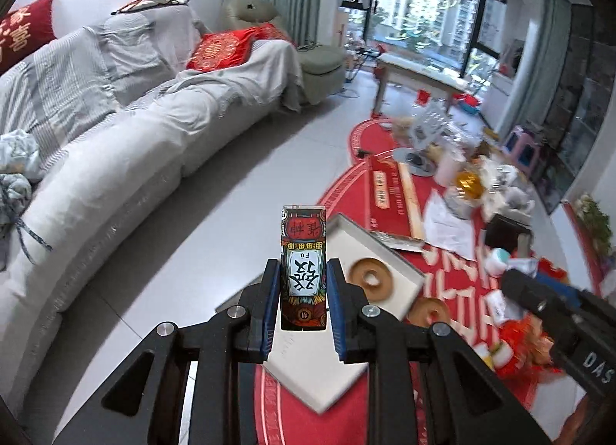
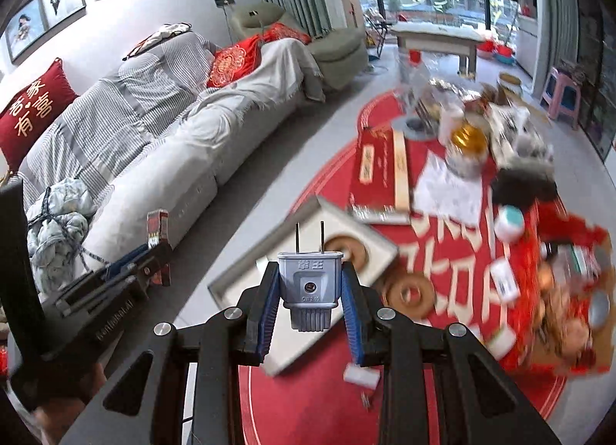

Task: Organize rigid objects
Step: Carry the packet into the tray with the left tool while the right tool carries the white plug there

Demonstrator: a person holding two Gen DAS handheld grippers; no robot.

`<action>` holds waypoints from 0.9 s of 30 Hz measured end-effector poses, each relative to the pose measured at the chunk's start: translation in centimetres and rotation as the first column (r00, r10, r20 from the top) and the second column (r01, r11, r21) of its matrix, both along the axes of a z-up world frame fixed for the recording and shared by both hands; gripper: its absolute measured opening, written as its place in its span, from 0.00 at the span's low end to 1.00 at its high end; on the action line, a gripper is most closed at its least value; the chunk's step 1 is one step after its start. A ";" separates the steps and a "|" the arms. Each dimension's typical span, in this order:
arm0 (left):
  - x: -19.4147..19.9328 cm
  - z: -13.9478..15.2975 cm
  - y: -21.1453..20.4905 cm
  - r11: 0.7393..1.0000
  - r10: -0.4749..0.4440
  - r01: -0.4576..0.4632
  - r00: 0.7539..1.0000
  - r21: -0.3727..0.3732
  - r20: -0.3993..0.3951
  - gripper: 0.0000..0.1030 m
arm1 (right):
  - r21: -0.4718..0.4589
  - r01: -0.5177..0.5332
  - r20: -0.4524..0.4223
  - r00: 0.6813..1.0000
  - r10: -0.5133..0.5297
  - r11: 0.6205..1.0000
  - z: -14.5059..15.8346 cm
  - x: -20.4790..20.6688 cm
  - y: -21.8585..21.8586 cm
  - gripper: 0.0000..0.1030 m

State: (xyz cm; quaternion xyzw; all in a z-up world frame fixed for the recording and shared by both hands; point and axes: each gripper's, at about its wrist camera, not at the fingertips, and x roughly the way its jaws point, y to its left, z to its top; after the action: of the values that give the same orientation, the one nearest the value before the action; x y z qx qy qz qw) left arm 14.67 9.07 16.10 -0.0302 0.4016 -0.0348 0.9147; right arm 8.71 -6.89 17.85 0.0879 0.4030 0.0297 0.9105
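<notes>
Daylight from window [image 1: 419, 9], fisheye-warped edges — right side motion-blurred

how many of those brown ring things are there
2. One brown ring lies inside the white tray; the other ring lies on the red rug beside the tray. More may be hidden in the clutter.

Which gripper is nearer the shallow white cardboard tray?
Left, as far as I can judge. The left gripper hangs above the tray; the right gripper hangs off to its side.

"das" on right claw [image 1: 595, 366], "fq" on box [image 1: 304, 267]
</notes>
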 end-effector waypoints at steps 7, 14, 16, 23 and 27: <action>4.6 -9.5 -0.7 0.998 0.052 -0.042 0.981 0.055 -0.185 0.25 | -0.017 -0.023 -0.132 0.991 0.021 1.000 -6.1 6.5 1.4 0.31; 6.0 -15.7 -0.7 0.993 0.087 -0.061 0.952 0.097 -0.295 0.25 | -0.027 -0.046 -0.293 0.955 0.036 0.999 -14.5 9.2 2.1 0.31; 6.3 -16.7 -0.8 0.993 0.091 -0.061 0.947 0.104 -0.308 0.25 | -0.029 -0.047 -0.318 0.947 0.035 0.998 -15.8 9.6 2.1 0.31; 7.2 -18.3 -1.0 0.993 0.076 -0.042 0.939 0.108 -0.334 0.25 | -0.034 -0.062 -0.354 0.934 0.046 0.998 -17.8 10.8 2.2 0.31; 7.3 -18.6 -1.0 0.994 0.068 -0.032 0.937 0.109 -0.344 0.25 | -0.035 -0.067 -0.364 0.930 0.050 0.997 -18.5 11.1 2.5 0.31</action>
State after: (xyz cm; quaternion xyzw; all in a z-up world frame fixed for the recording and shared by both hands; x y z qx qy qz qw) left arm 21.98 8.08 -2.52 0.0005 0.5567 0.0147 0.8306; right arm 19.76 -4.40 -0.66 0.0586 0.5670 0.0307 0.8210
